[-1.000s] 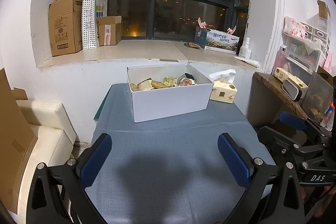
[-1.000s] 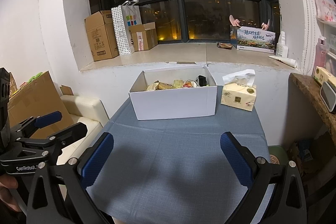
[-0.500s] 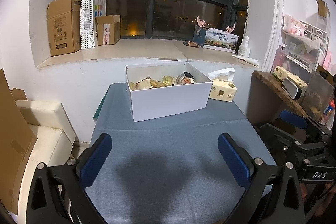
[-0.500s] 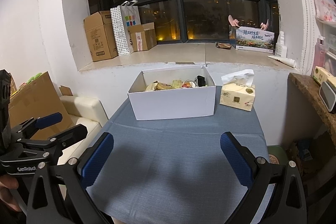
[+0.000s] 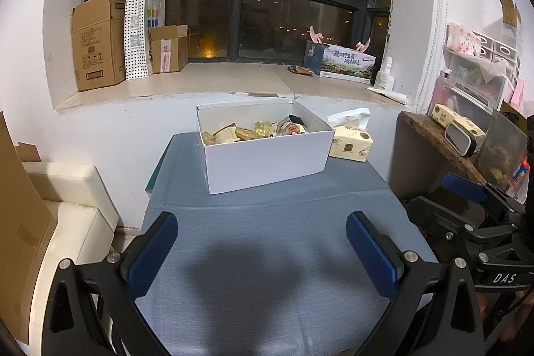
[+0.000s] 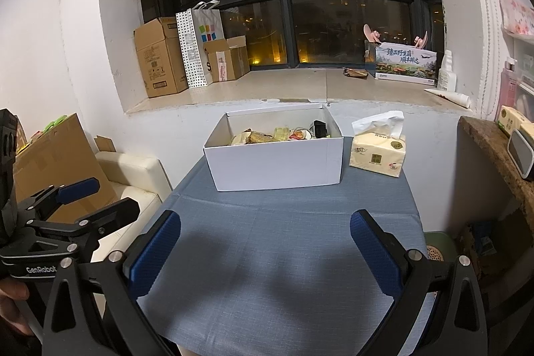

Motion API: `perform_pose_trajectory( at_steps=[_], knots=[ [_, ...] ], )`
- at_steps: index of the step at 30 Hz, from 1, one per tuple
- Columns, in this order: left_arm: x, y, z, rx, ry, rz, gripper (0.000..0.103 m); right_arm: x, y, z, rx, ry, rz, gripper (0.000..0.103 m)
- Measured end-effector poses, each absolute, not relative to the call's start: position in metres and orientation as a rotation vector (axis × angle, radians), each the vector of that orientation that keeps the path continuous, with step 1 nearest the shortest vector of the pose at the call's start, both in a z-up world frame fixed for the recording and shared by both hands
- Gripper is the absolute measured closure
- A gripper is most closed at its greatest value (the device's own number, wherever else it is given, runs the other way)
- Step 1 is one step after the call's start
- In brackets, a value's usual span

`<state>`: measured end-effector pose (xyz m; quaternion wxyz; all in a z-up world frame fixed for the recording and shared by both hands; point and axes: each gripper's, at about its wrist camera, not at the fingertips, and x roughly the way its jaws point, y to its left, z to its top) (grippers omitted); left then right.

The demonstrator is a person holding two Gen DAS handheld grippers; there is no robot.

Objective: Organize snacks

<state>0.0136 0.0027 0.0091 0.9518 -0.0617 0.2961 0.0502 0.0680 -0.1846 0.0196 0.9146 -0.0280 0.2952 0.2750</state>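
An open white box [image 5: 263, 160] stands at the far end of the blue-clothed table [image 5: 267, 242], with several snack packets [image 5: 253, 132] inside. It also shows in the right wrist view [image 6: 273, 162], snacks [image 6: 277, 134] inside. My left gripper [image 5: 263, 252] is open and empty, held above the near part of the table, well short of the box. My right gripper [image 6: 267, 256] is open and empty too, beside it to the right. Each gripper shows at the edge of the other's view.
A yellow tissue pack [image 5: 350, 144] sits right of the box. A white sofa [image 5: 66, 206] and cardboard stand left of the table. A wooden shelf [image 5: 434, 142] with small items is at the right. Cardboard boxes and a bag [image 5: 143, 32] stand on the windowsill.
Both grippers have drifted back a little; the box sits slightly farther off in both views. The jaws stay open and empty.
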Motion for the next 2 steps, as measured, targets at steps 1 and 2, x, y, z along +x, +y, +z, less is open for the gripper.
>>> perform_pose_trajectory(
  at_steps=[1, 2],
  knots=[
    [0.0138, 0.0031, 0.0092, -0.126, 0.602, 0.104, 0.000, 0.0677, -0.1843, 0.0197, -0.058, 0.607, 0.567, 0.000],
    [0.0142, 0.0033, 0.0094, -0.127, 0.604, 0.104, 0.000, 0.0676, -0.1842, 0.0197, -0.059, 0.607, 0.569, 0.000]
  ],
)
